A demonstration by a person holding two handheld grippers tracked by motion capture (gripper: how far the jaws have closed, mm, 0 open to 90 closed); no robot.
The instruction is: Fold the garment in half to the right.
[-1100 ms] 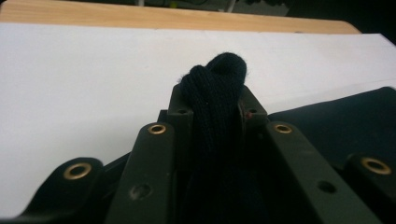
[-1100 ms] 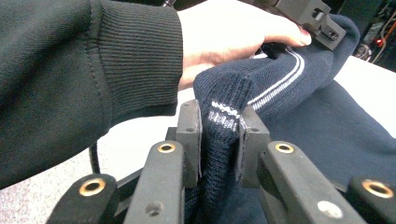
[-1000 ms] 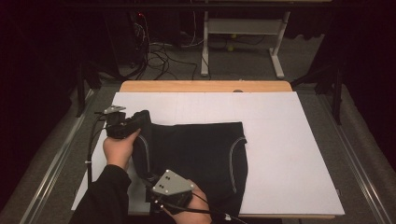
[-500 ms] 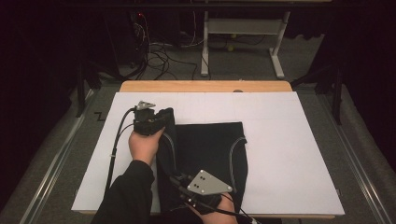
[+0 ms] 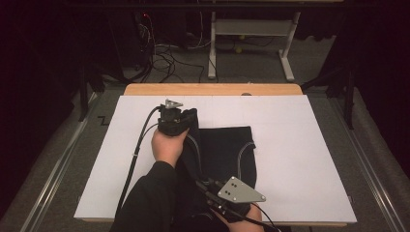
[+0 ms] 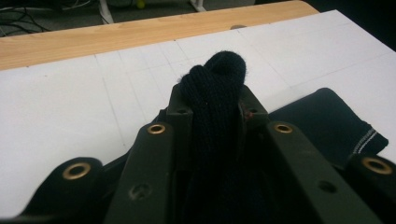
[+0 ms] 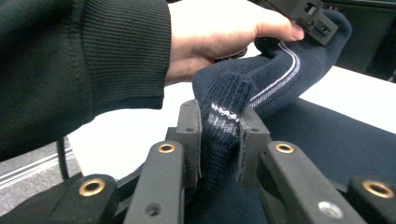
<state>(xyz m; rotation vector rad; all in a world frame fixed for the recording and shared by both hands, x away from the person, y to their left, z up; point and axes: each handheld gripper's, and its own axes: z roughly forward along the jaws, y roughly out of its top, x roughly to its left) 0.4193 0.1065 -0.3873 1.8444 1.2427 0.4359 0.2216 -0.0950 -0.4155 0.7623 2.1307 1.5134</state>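
A white sheet (image 5: 300,159) covers the bench (image 5: 212,89) in a dark room, cables and a metal frame on the floor beyond. Your left gripper (image 6: 212,105) has its jaws clamped on a bunched fold of dark knit fabric, a rounded nub of it poking out past the tips. Your right gripper (image 7: 219,135) pinches another fold of the same garment (image 5: 227,154), ribbed navy knit with a pale stripe running through the pinch. In the high view, the left gripper (image 5: 175,118) holds its corner raised toward the far left of the cloth, while the right gripper (image 5: 227,200) holds the near edge close to your body. The fabric bridges the two in a soft arch; the rest lies flat on the sheet to the right of both grips. The held edge runs near to far, so the likely fold carries it rightward over the flat part. The left hand (image 5: 167,147) sits nearer the far end. The knit is thick, soft and limp.
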